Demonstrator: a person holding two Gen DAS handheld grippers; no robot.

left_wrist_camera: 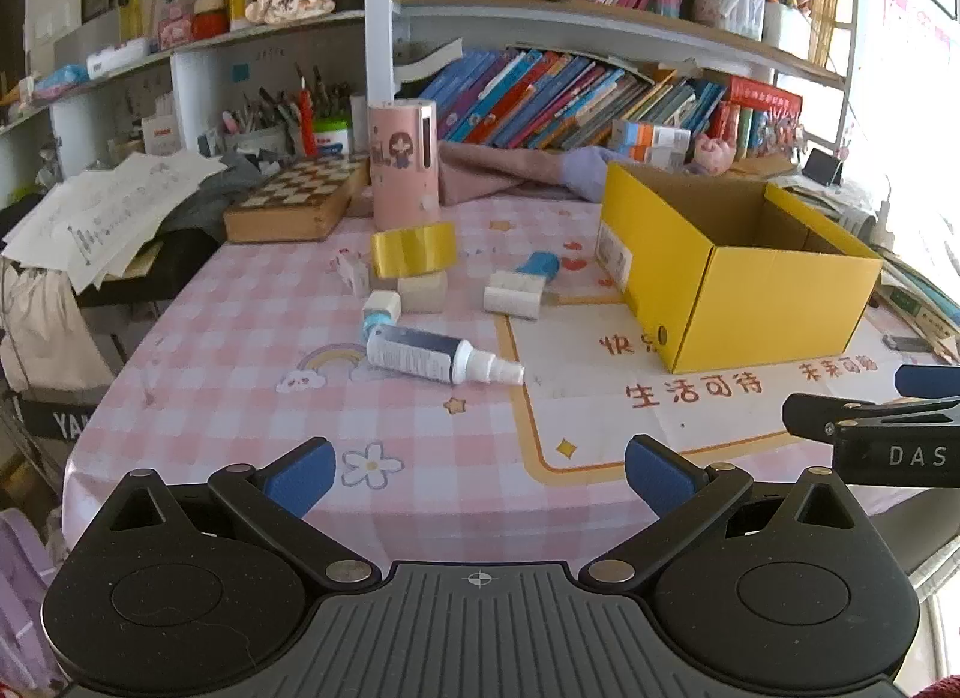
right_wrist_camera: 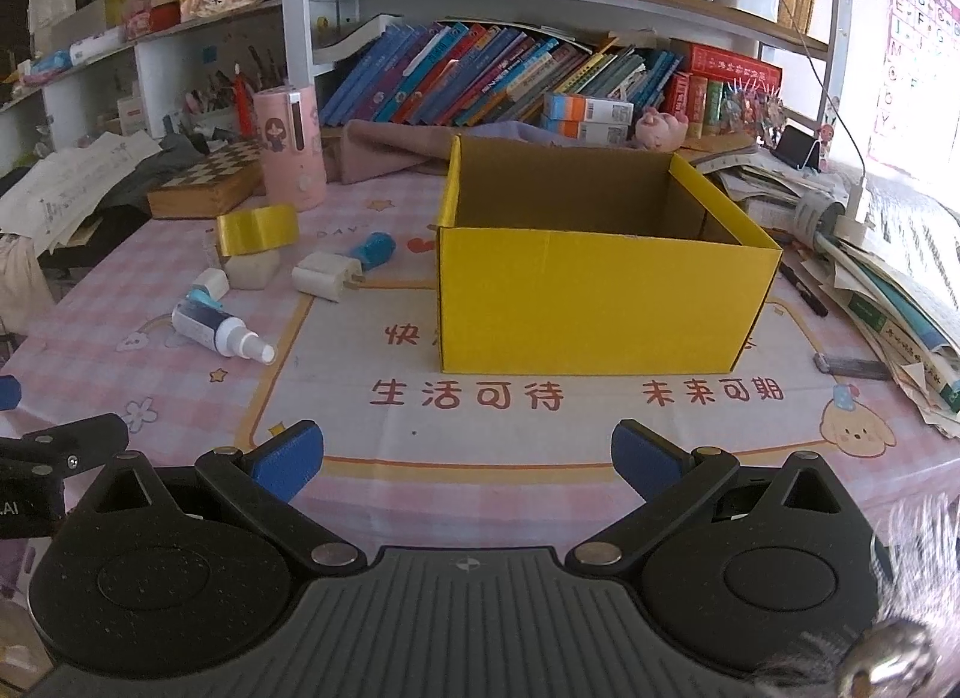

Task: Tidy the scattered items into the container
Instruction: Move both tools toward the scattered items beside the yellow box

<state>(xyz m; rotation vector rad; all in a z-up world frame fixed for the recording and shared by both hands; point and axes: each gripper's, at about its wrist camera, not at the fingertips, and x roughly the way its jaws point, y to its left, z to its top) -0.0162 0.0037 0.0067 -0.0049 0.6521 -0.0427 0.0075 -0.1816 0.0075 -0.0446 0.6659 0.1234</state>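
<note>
An open yellow cardboard box (left_wrist_camera: 762, 302) (right_wrist_camera: 600, 302) stands on the pink checked tablecloth, with nothing visible inside. To its left lie a white spray bottle (left_wrist_camera: 441, 359) (right_wrist_camera: 219, 332), a gold tape roll (left_wrist_camera: 413, 248) (right_wrist_camera: 258, 228) resting on a pale block (left_wrist_camera: 423, 291) (right_wrist_camera: 252, 270), a white charger plug (left_wrist_camera: 515, 294) (right_wrist_camera: 324, 276), a small blue item (left_wrist_camera: 539, 264) (right_wrist_camera: 373, 249) and a small white-and-blue cube (left_wrist_camera: 381, 308) (right_wrist_camera: 209, 285). My left gripper (left_wrist_camera: 480, 476) is open near the table's front edge, short of the bottle. My right gripper (right_wrist_camera: 468, 458) is open in front of the box.
A pink cylinder (left_wrist_camera: 403, 161) and a wooden chessboard box (left_wrist_camera: 297, 203) stand behind the items. Papers (left_wrist_camera: 102, 212) overhang at left, stacked books and cables (right_wrist_camera: 870, 290) crowd the right edge. Bookshelves (right_wrist_camera: 510, 80) line the back.
</note>
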